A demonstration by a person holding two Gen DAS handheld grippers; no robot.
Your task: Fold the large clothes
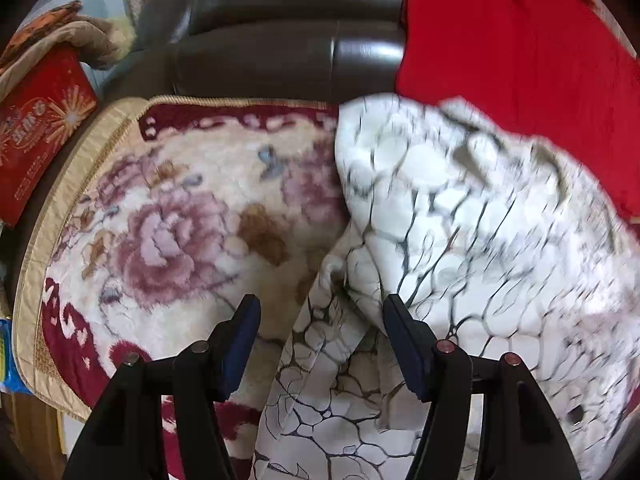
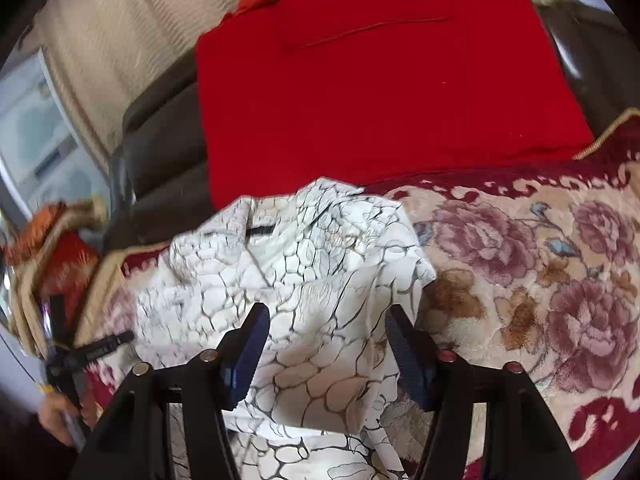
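My left gripper (image 1: 320, 320) has its jaws spread wide w/ nothing pinched btwn the blue pads (image 1: 240, 344); it hangs just above the white crackle-print garment w/ thin dark vein lines (image 1: 460, 208), whose lower strip runs down btwn the two fingers while the bulk is bunched ahead & to the right of the gripper, blurred there. Left of & under that gripper lies the plush cream blanket w/ pink roses and dark red border (image 1: 168, 220), spread over the seat. Past it, straight ahead, is the dark brown leather sofa backrest (image 1: 280, 40); ahead-right a plain red cloth (image 1: 520, 60) drapes over the backrest. Far left sits a red box w/ gold firework print (image 1: 40, 128), a tan folded throw on top of it. My right gripper (image 2: 326, 320) is also wide apart, holding nothing, blue pads (image 2: 248, 352) on either side of the same garment (image 2: 304, 264), which lies crumpled directly ahead & below. Right of this gripper the rose blanket (image 2: 540, 280) is bare; beyond the garment the red cloth (image 2: 380, 88) fills the view ahead. Low at far left I see the other gripper (image 2: 116, 340) beside the garment's edge.
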